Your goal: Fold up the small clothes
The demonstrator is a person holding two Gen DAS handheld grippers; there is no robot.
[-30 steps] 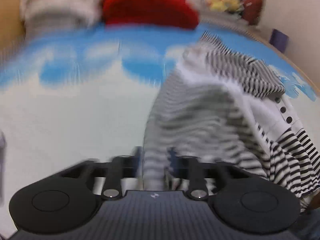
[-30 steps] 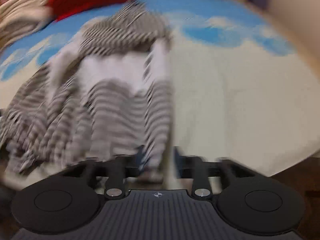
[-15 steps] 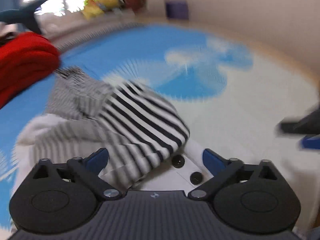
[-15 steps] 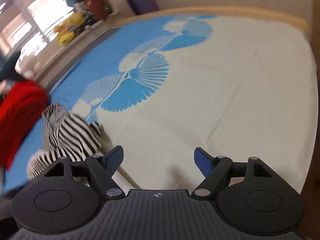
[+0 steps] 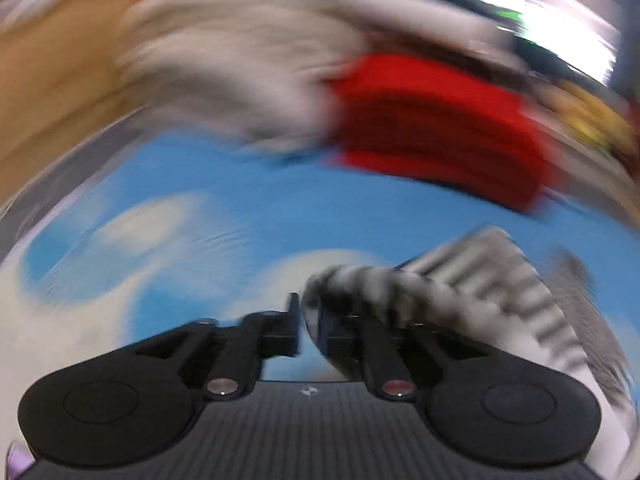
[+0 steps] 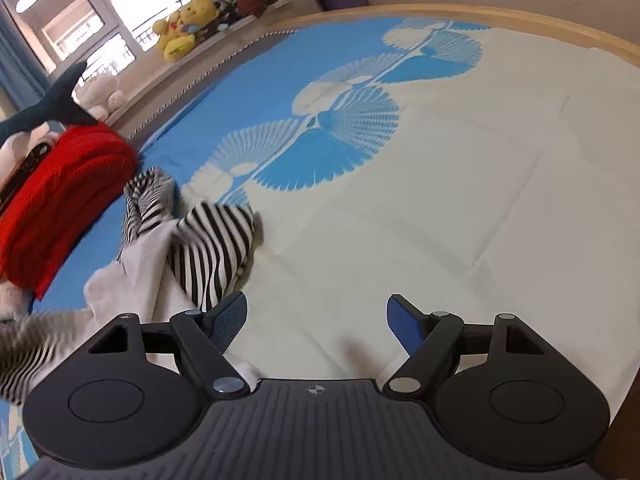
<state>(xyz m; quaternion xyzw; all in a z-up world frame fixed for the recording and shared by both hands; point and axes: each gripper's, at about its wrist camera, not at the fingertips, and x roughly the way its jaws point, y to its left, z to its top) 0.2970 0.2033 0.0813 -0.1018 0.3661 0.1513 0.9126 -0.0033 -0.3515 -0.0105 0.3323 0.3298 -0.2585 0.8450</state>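
Note:
A small black-and-white striped garment [image 6: 208, 240] lies crumpled on the blue-and-cream bed sheet [image 6: 440, 208], left of my right gripper. My right gripper [image 6: 316, 316] is open and empty above the cream part of the sheet. In the blurred left wrist view my left gripper [image 5: 308, 328] has its jaws close together with a fold of the striped garment [image 5: 460, 292] at and over its right finger. The cloth trails off to the right.
A folded red knit [image 6: 60, 200] sits next to the garment; it also shows in the left wrist view [image 5: 440, 128], with a pale folded pile [image 5: 240, 56] beside it. Plush toys [image 6: 184, 24] line the window ledge. The wooden bed edge [image 6: 520, 20] curves at the far right.
My left gripper was open over the garment half a second ago and has now closed on its cloth while swinging left. My right gripper stays open, hardly moved.

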